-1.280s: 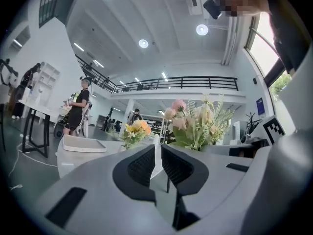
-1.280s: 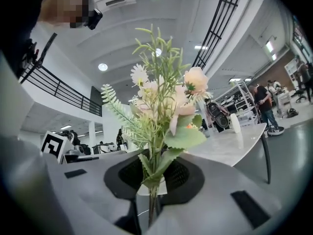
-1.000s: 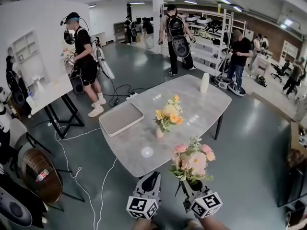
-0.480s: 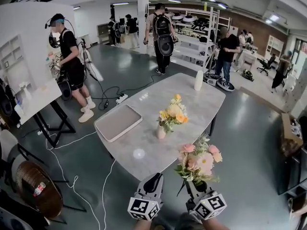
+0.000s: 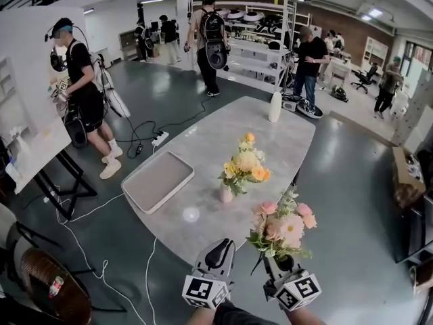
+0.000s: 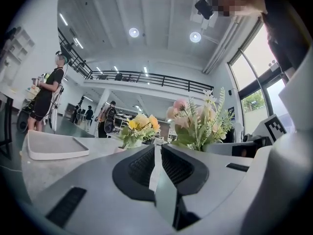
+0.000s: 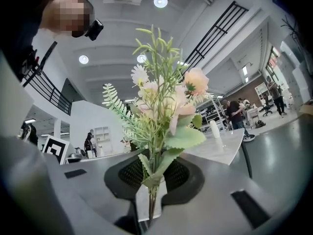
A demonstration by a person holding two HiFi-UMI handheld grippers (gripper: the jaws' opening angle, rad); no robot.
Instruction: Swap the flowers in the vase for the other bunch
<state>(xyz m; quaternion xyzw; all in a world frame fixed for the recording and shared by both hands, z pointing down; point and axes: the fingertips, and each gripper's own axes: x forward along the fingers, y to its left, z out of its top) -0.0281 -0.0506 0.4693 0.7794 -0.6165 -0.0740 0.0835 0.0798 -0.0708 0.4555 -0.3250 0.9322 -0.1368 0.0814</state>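
Observation:
A small pale vase (image 5: 226,193) stands near the middle of the grey table (image 5: 203,147) and holds a yellow and orange bunch (image 5: 246,165), also seen as the yellow bunch (image 6: 139,127) in the left gripper view. My right gripper (image 5: 277,261) is shut on the stems of a pink bunch (image 5: 282,225), upright before the table's near edge; the pink bunch (image 7: 164,116) fills the right gripper view. My left gripper (image 5: 218,254) is shut and holds nothing, beside the right one, just short of the table edge.
A flat grey tray (image 5: 157,179) lies on the table's left part; a tall white bottle (image 5: 275,106) stands at its far end. Cables (image 5: 108,249) run over the floor at left. Several people (image 5: 80,93) stand around, and a white board (image 5: 34,80) leans at left.
The view has swung: table, vase and people have shifted left and up in the head view. Both grippers stay side by side at the table's near edge, with the pink bunch still held.

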